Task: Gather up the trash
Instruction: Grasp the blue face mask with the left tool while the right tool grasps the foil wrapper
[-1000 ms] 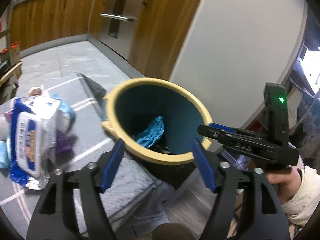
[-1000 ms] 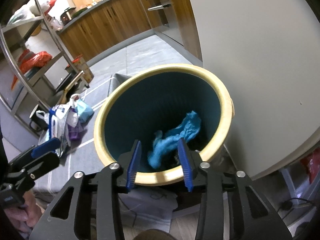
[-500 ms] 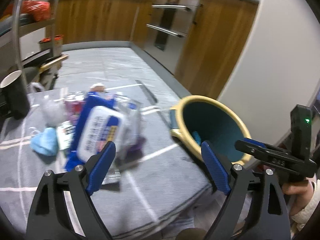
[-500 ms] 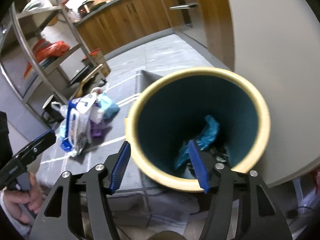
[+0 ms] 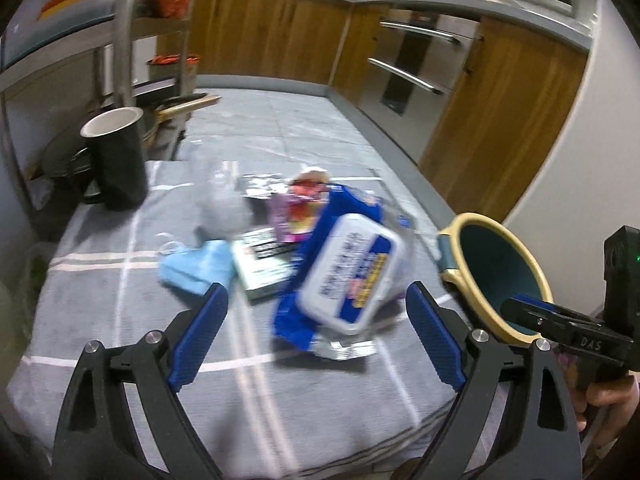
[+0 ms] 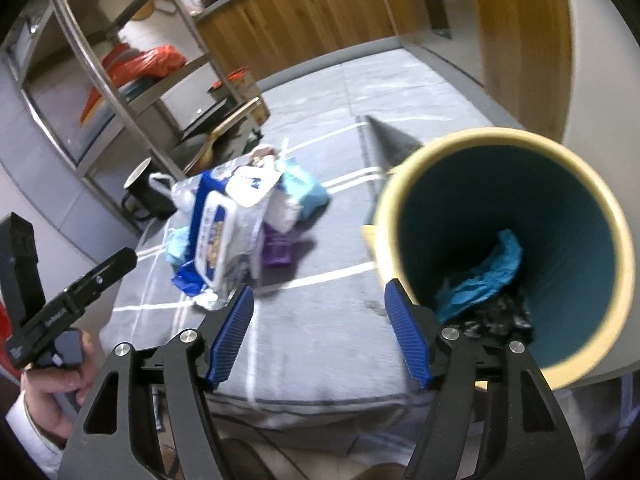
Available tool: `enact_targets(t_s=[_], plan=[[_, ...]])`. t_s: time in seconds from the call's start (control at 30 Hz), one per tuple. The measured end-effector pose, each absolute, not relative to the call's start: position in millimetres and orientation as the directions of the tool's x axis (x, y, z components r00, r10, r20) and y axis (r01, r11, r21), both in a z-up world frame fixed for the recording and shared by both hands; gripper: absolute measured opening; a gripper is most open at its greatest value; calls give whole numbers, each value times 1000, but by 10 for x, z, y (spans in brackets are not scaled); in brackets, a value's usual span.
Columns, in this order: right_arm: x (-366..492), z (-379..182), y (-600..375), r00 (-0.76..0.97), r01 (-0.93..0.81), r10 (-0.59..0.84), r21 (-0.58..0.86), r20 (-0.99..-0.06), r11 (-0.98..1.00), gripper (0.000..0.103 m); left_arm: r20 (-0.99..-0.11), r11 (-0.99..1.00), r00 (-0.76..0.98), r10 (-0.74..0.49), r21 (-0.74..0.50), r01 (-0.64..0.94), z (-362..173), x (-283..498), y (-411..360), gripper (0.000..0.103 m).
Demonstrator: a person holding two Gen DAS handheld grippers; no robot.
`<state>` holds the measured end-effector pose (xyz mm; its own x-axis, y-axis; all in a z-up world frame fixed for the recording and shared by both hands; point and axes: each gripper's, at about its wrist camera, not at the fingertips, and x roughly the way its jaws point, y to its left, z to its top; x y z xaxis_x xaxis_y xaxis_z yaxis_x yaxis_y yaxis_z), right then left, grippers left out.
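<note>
Right, left gripper [image 5: 316, 336] w/ blue pads spread wide, nothing between them, hovering over grey cloth w/ white grid lines [image 5: 120, 320]. Right gripper [image 6: 320, 332] jaws opening, also empty, just left of bin rim.

Trash heap mid-cloth: blue-and-white wet-wipes pack w/ white flip lid [image 5: 344, 276], print on lid too blurred to read, maybe a yellow price-style band. Beside it: light blue crumpled mask or tissue [image 5: 196, 268], small dark box w/ white label [image 5: 268, 264], purple-pink wrapper [image 5: 292, 216], clear crinkled plastic [image 5: 224, 204]. Same heap in right view, wipes pack [image 6: 224, 236] on top, purple packet [image 6: 278, 248] under it.

Teal round bin w/ cream rim [image 6: 516, 240] at cloth's edge, apart from heap; blue crumpled rag [image 6: 484, 276] and dark scraps inside.

Black cup w/ white inside [image 5: 116, 160] upright at far left corner.

"DAS" legible on right gripper body seen from left cam.
</note>
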<state>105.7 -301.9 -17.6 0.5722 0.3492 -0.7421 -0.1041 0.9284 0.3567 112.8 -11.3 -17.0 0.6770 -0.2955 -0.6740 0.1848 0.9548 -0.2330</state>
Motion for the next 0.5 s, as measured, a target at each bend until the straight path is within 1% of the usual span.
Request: enact_targets(t_s=[0.17, 0.33, 0.5], plan=[[1252, -251, -2740, 540, -109, 396, 405, -743, 908, 70, -717, 967, 653, -244, -234, 104, -248, 1237, 319, 89], [1429, -342, -2477, 514, -110, 409, 415, -754, 903, 70, -755, 966, 617, -224, -255, 38, -400, 1378, 625, 89], [1561, -433, -2400, 509, -94, 402, 415, -761, 905, 70, -763, 968, 610, -216, -248, 33, -530, 1575, 702, 88]])
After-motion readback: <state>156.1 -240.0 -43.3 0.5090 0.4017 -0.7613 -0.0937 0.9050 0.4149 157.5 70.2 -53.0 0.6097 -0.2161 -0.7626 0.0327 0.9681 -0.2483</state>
